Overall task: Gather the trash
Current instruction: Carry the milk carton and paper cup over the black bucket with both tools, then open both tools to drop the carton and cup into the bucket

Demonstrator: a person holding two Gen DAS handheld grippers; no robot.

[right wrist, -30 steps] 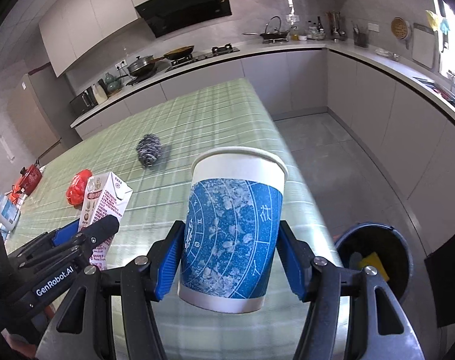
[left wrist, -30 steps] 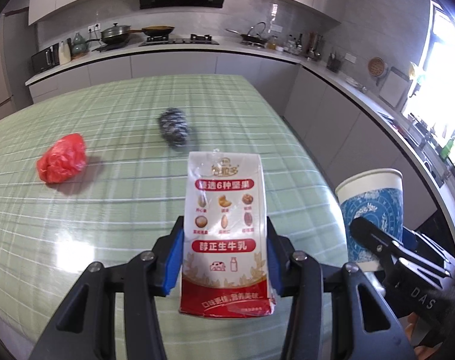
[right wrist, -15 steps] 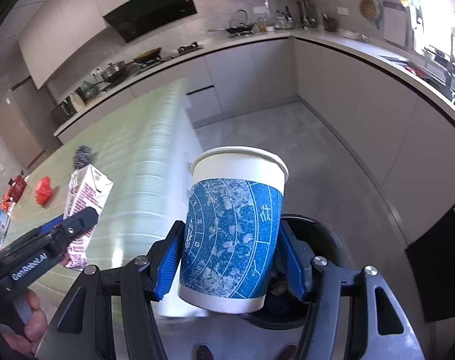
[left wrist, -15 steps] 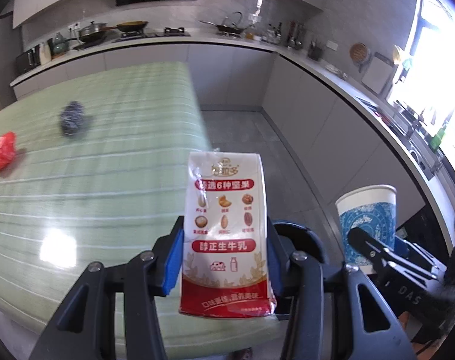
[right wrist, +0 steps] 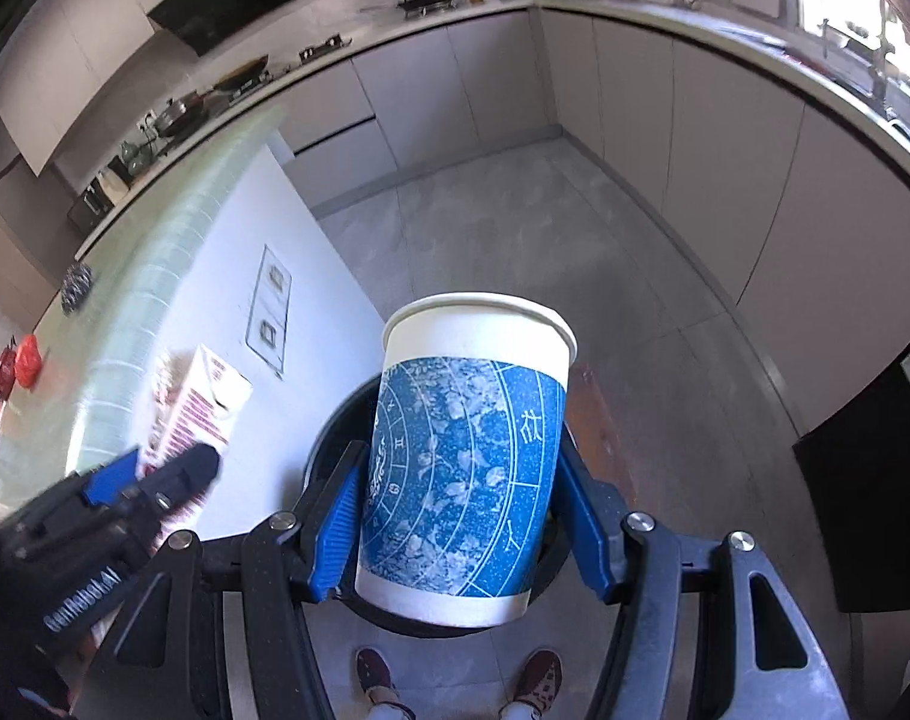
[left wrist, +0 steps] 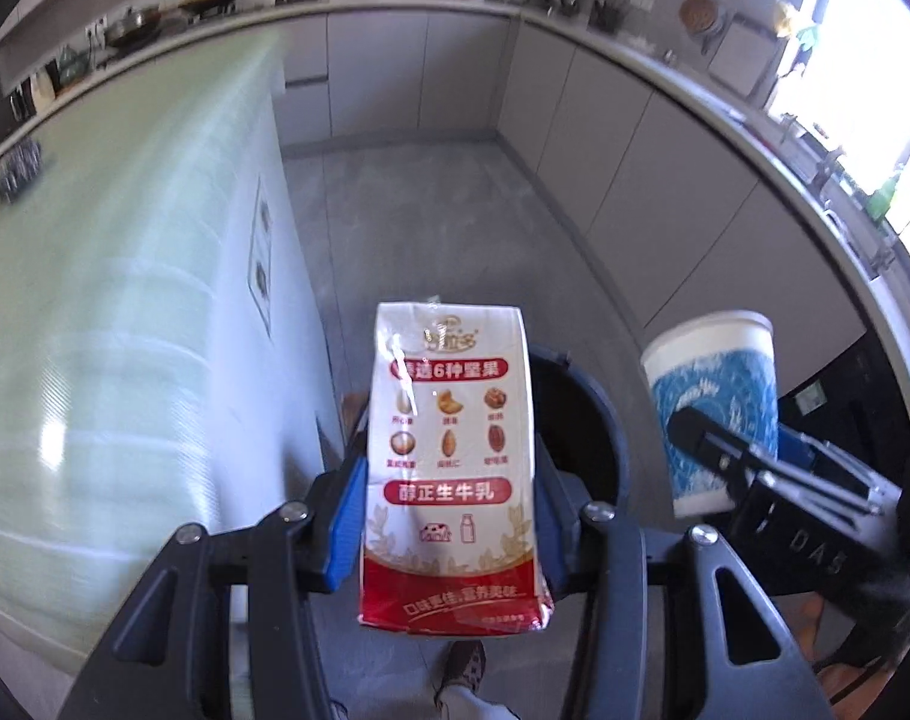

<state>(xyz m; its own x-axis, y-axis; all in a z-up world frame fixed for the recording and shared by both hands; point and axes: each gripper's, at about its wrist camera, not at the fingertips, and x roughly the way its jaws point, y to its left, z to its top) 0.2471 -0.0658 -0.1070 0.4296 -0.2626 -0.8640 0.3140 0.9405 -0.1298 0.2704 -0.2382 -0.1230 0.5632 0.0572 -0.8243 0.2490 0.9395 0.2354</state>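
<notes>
My left gripper (left wrist: 449, 510) is shut on a red and white milk carton (left wrist: 452, 468), held upright in the air above a black trash bin (left wrist: 587, 420) on the floor. My right gripper (right wrist: 464, 516) is shut on a blue and white paper cup (right wrist: 467, 468), held directly over the same bin (right wrist: 329, 450). The cup (left wrist: 716, 408) shows at the right in the left wrist view. The carton (right wrist: 197, 402) and left gripper (right wrist: 149, 480) show at the left in the right wrist view.
The table with a green cloth (left wrist: 95, 276) and white side stands at the left. On it lie a steel scrubber (right wrist: 75, 291) and red crumpled trash (right wrist: 27, 360). Grey kitchen cabinets (right wrist: 755, 180) run along the back and right. The person's feet (right wrist: 539, 681) stand by the bin.
Both grippers swung right, off the table, and now hang over the floor bin. The carton and the cup stay gripped as before.
</notes>
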